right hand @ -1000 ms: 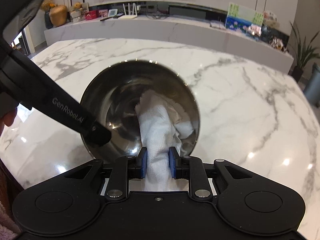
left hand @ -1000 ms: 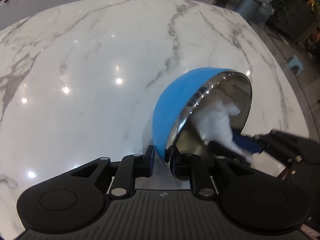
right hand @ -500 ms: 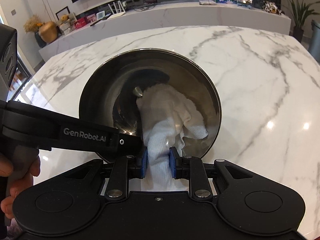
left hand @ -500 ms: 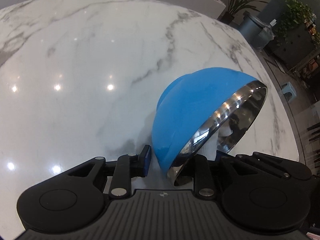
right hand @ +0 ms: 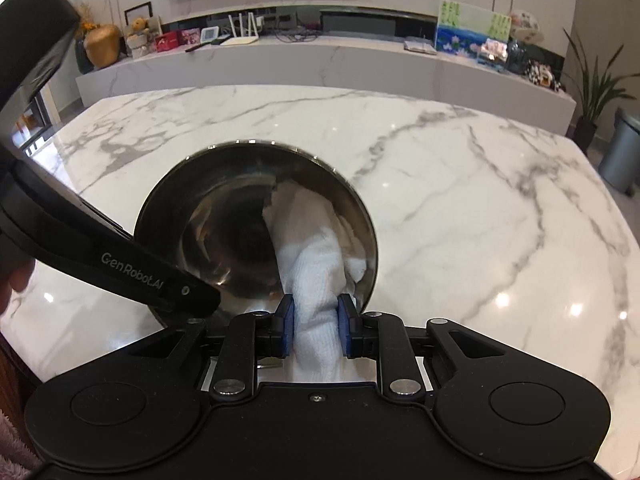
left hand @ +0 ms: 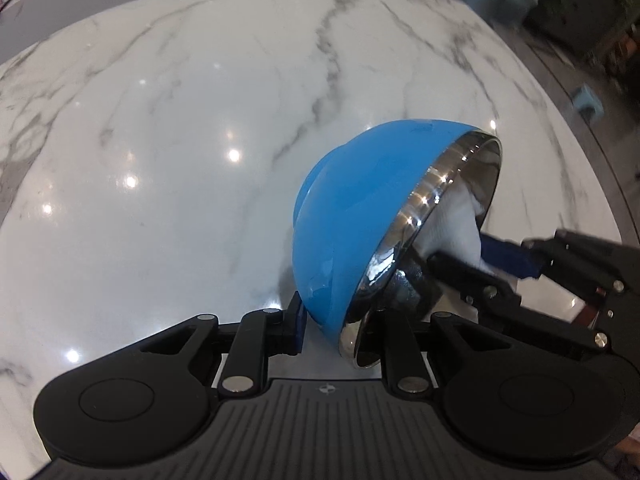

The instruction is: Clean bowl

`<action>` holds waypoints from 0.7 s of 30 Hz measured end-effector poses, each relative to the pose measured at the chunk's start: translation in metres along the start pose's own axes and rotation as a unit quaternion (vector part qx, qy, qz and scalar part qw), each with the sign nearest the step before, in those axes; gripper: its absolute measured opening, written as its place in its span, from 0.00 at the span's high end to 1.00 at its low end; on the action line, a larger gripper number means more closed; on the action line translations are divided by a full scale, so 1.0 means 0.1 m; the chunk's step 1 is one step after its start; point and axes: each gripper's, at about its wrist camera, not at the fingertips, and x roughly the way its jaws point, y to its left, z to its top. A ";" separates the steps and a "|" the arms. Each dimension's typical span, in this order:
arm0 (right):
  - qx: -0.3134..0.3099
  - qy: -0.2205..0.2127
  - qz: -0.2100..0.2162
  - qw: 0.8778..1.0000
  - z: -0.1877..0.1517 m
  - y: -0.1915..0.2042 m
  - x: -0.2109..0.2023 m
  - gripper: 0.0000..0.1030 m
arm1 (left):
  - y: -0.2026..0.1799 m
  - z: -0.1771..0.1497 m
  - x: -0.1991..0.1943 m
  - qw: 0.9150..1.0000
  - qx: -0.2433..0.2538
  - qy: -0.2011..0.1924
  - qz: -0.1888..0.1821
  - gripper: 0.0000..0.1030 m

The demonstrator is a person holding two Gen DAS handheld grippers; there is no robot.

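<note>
The table (right hand: 460, 184) is white marble with grey veins and carries glare spots. Above it the bowl (left hand: 360, 216) is held tipped on its side, clear of the marble as far as the left wrist view shows, with its mouth turned toward the right gripper (right hand: 316, 330).

The left gripper (left hand: 340, 328) clamps the bowl at the lower rim: one finger lies against the blue outer wall, the other reaches inside the mouth. Its jaws stand narrow, closed on the wall.

The right gripper faces straight into the bowl opening. Its jaws are narrow, pinching a cloth (right hand: 316, 256) between blue pads (right hand: 287, 324). The cloth runs forward from the pads into the bowl and lies against the inner wall on the right side of the opening, as the right wrist view shows it.

Bowl: blue outside, polished steel inside, with a bright metal rim. The interior reflects dark shapes; whether any residue is on it cannot be told. Cloth: white, textured, bunched into folds.
</note>
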 end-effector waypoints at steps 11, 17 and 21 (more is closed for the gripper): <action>0.038 0.030 0.026 0.998 -0.01 -0.04 0.14 0.81 | 0.05 -0.05 0.02 0.998 -0.049 -0.044 -0.025 0.75; 0.059 0.038 0.041 0.997 -0.04 -0.03 0.15 0.80 | 0.04 -0.09 0.13 0.995 -0.072 -0.053 -0.040 0.75; 0.058 0.038 0.042 0.997 -0.05 -0.02 0.15 0.80 | 0.03 -0.09 0.14 0.995 -0.073 -0.056 -0.039 0.79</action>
